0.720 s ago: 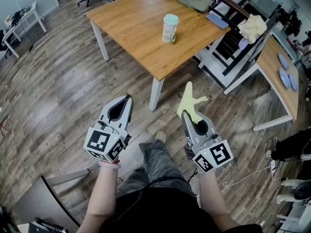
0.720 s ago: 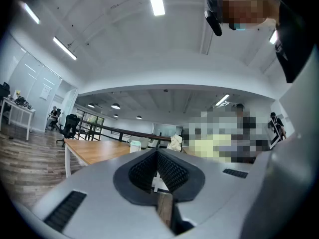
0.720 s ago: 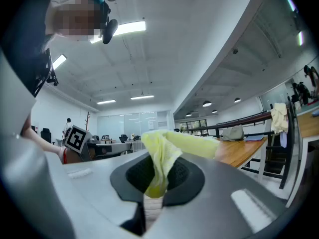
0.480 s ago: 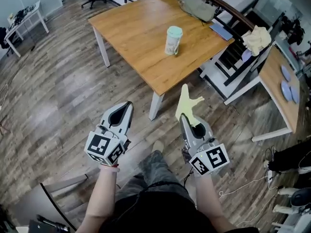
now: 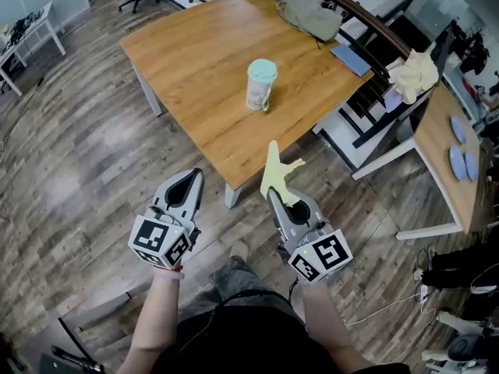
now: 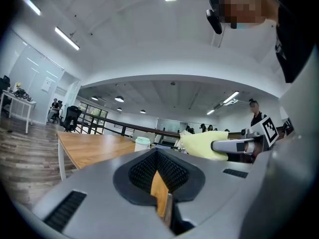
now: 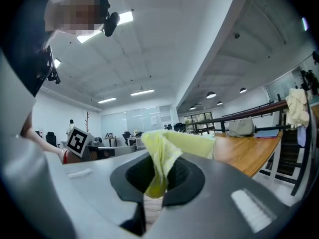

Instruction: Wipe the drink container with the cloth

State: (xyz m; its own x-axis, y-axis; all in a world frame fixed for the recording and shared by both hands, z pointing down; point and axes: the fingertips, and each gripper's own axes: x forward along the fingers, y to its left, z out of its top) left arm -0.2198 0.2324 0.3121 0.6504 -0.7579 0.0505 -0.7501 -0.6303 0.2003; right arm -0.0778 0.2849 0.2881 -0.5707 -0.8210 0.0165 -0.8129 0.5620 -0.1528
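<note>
Drink container: pale cup, teal lid, standing upright on bench, mid-surface, inward of near corner.
Cloth: yellow, sticking up from right tool, jaws clamping its lower end.
Left tool: jaws meeting, gripping nothing.
Both tools hovering over wooden floor, off bench's near corner, well apart from drink container.
Grey bag lying at bench's far edge.

No readable words, brands or numbers are showing in any view. Marker cubes on the left gripper and right gripper are showing only black-and-white square codes. Markings on the drink container, standing near the table's front corner, are staying too small to read.
</note>
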